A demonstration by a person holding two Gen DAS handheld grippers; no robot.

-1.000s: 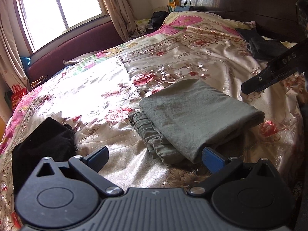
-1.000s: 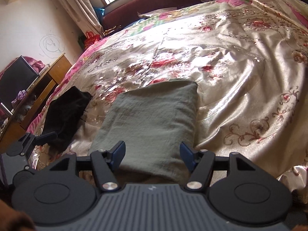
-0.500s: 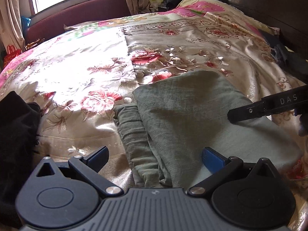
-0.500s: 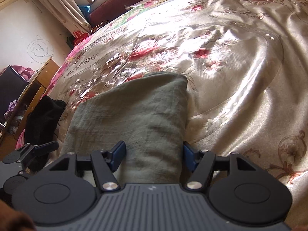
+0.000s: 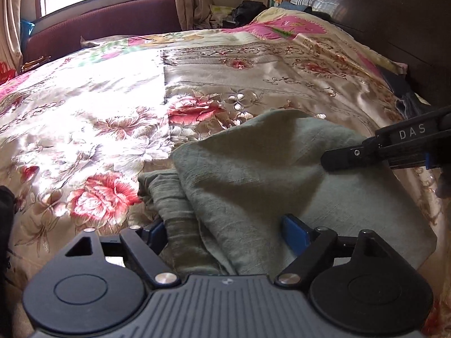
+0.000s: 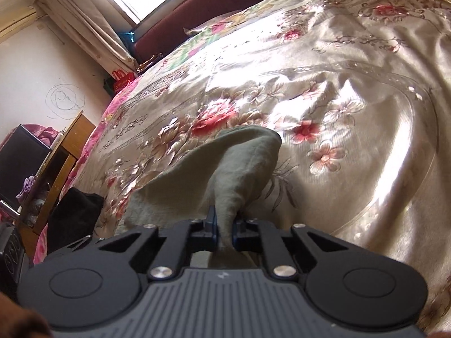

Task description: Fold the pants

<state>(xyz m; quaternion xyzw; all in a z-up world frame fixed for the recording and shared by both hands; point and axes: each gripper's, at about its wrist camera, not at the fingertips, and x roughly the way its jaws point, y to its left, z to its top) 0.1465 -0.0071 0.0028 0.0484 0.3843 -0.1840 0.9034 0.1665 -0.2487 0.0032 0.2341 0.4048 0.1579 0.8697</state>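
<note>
The folded grey-green pants (image 5: 253,186) lie on the floral bedspread (image 5: 112,118). My left gripper (image 5: 225,232) is open, its blue fingers on either side of the near edge of the pants. My right gripper (image 6: 224,229) is shut on the pants (image 6: 225,169), pinching a ridge of the cloth between its fingers and lifting that side. The right gripper's black body also shows in the left wrist view (image 5: 389,146), at the far right edge of the pants.
A black garment (image 6: 73,214) lies at the bed's left edge. A wooden desk (image 6: 59,163) stands beside the bed. A dark headboard (image 5: 394,28) and dark clothes (image 5: 406,101) are at the right. A window and maroon bench (image 5: 98,31) lie beyond.
My right gripper closed on the pants' edge and pulled the cloth up. My left gripper moved forward and lower, so its open fingers now straddle the near edge of the pants.
</note>
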